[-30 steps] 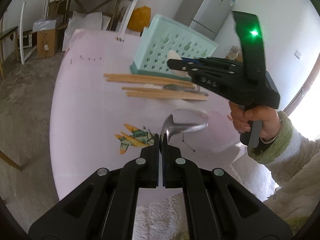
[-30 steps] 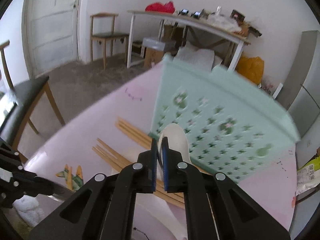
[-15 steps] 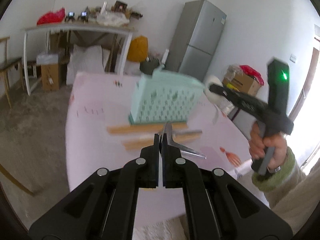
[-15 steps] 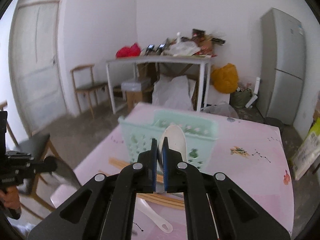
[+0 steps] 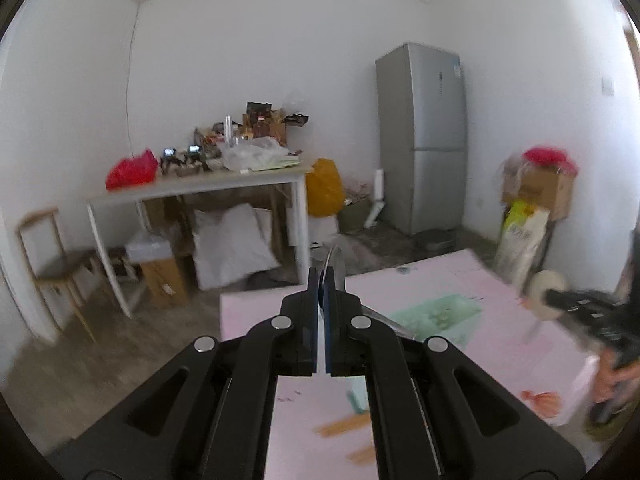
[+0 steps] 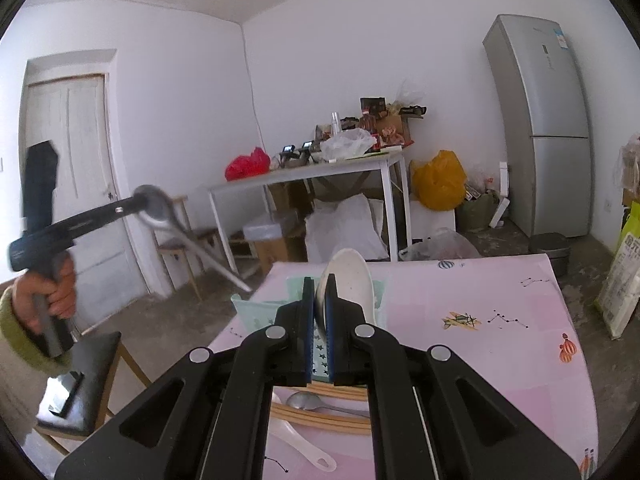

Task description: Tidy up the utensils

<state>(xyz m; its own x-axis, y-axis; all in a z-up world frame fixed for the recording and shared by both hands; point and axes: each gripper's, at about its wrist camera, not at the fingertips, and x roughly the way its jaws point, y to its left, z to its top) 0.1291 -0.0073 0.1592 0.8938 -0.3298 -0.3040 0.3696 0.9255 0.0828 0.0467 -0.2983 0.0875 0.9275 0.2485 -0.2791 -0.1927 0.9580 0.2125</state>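
Behind your pink table (image 6: 500, 292), a white side table (image 6: 304, 174) carries a red bag (image 6: 246, 164) at its left end and clutter. Under it lie white sacks (image 6: 342, 228) and a cardboard box (image 6: 276, 248). A grey fridge (image 6: 548, 128) fills the corner, a yellow bag (image 6: 438, 180) beside it.

Soft, even daylight fills my room; white walls glow, fisheye edges bend into black corners, and motion smears my left view's table (image 5: 432, 292).
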